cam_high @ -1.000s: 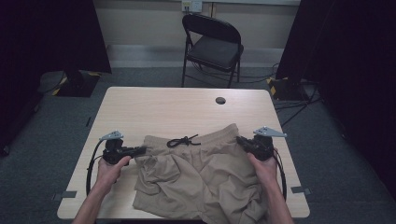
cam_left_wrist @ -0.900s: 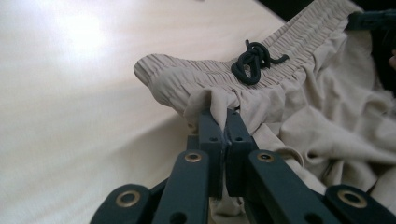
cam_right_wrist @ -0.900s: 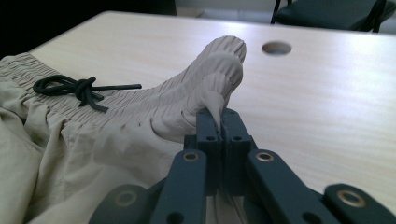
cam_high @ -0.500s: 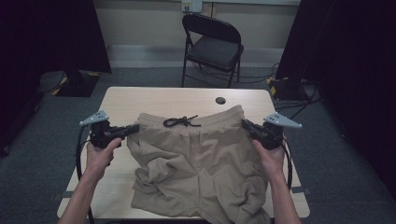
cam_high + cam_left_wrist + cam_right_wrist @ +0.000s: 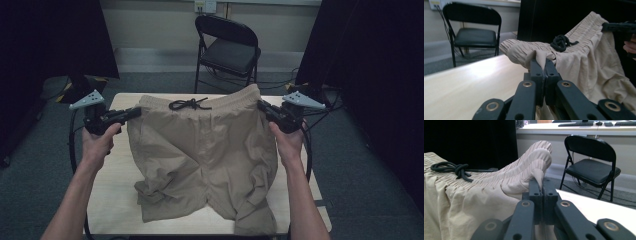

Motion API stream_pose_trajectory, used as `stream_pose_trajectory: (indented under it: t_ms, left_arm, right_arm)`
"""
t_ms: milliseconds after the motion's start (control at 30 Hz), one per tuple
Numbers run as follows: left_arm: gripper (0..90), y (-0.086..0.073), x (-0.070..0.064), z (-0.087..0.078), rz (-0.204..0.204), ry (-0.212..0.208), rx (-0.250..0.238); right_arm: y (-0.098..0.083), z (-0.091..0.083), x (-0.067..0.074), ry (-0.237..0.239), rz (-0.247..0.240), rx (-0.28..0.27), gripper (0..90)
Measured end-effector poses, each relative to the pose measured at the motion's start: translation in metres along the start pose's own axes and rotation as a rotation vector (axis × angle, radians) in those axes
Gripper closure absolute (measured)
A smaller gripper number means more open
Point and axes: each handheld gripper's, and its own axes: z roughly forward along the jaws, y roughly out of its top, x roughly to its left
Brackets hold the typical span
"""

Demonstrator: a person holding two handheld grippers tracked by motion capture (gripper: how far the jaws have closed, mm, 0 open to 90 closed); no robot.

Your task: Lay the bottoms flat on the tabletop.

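Now, clamped on beige shorts (image 5: 205, 150): left gripper (image 5: 131, 113) and right gripper (image 5: 261, 106), pinching opposite waistband ends. Strung between them, waistband running side to side, legs trailing onto table (image 5: 112, 195). Beyond the shorts, a folding chair (image 5: 227, 50).

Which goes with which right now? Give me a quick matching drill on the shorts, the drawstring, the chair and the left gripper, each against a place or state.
Column one:
1. shorts
2. drawstring
3. folding chair
4. left gripper

Column two:
A. stands on the floor beyond the table
B. shut on one waistband corner
C. held up by the waistband, legs draped onto the table
D. tied in a dark knot at mid-waistband

Pairs: 1-C, 2-D, 3-A, 4-B
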Motion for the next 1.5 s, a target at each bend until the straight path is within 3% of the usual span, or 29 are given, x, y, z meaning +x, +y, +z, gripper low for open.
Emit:
stream_pose_trajectory:
  t_ms: [233,267,433,467,500,533,567,600,633,667,733,833,933,1000,1100,1333,1500]
  left_arm:
    - [88.7,0.023,0.011,0.011,0.002,0.007,-0.018]
    - [88.7,0.029,0.016,0.018,-0.012,0.000,-0.025]
    - [88.5,0.043,0.026,0.034,0.003,0.020,-0.022]
    - [88.2,0.044,0.031,0.038,-0.006,0.024,-0.021]
    - [88.2,0.045,0.036,0.044,-0.016,0.039,-0.021]
    - [85.7,0.041,0.046,0.056,-0.035,0.078,0.017]
    - [83.5,0.041,0.046,0.056,-0.035,0.078,0.017]
    - [79.3,0.034,0.052,0.063,-0.075,0.103,0.042]
    - [75.6,0.034,0.052,0.063,-0.075,0.103,0.042]
    - [74.2,0.025,0.053,0.067,-0.054,0.128,0.076]
    - [68.6,0.014,0.056,0.070,-0.076,0.121,0.102]
    - [68.8,0.005,0.057,0.072,-0.090,0.104,0.110]
    - [69.5,-0.009,0.049,0.076,-0.090,0.062,0.128]
    - [70.4,-0.015,0.043,0.075,-0.089,0.038,0.126]
    - [71.6,-0.021,0.036,0.074,-0.082,0.023,0.132]
    - [75.5,-0.049,0.012,0.061,-0.071,-0.021,0.156]
    - [76.6,-0.065,-0.004,0.049,-0.054,-0.048,0.167]
  right_arm:
    - [0.016,0.011,-0.009,-0.020,-0.010,0.005,88.3]
    - [0.019,0.014,-0.013,-0.028,-0.008,0.008,88.3]
    - [0.027,0.024,-0.022,-0.045,-0.005,0.010,88.3]
    - [0.032,0.033,-0.027,-0.057,0.001,0.020,88.3]
    - [0.032,0.033,-0.027,-0.057,0.001,0.020,88.3]
    - [0.033,0.046,-0.033,-0.074,0.004,0.046,88.1]
    - [0.033,0.046,-0.033,-0.074,0.004,0.046,88.1]
    - [0.030,0.059,-0.039,-0.097,0.002,0.094,80.9]
    - [0.030,0.059,-0.039,-0.097,0.002,0.094,80.9]
    - [0.021,0.069,-0.046,-0.118,0.004,0.156,64.0]
    - [0.009,0.072,-0.050,-0.120,0.000,0.186,61.7]
    - [-0.003,0.073,-0.050,-0.104,-0.004,0.209,59.7]
    - [-0.019,0.068,-0.048,-0.086,0.017,0.216,56.8]
    - [-0.024,0.064,-0.043,-0.074,0.005,0.217,55.3]
    - [-0.029,0.059,-0.037,-0.056,0.012,0.201,54.9]
    - [-0.058,0.036,-0.002,0.037,-0.026,0.212,50.7]
    - [-0.076,0.026,0.015,0.070,-0.028,0.222,50.2]
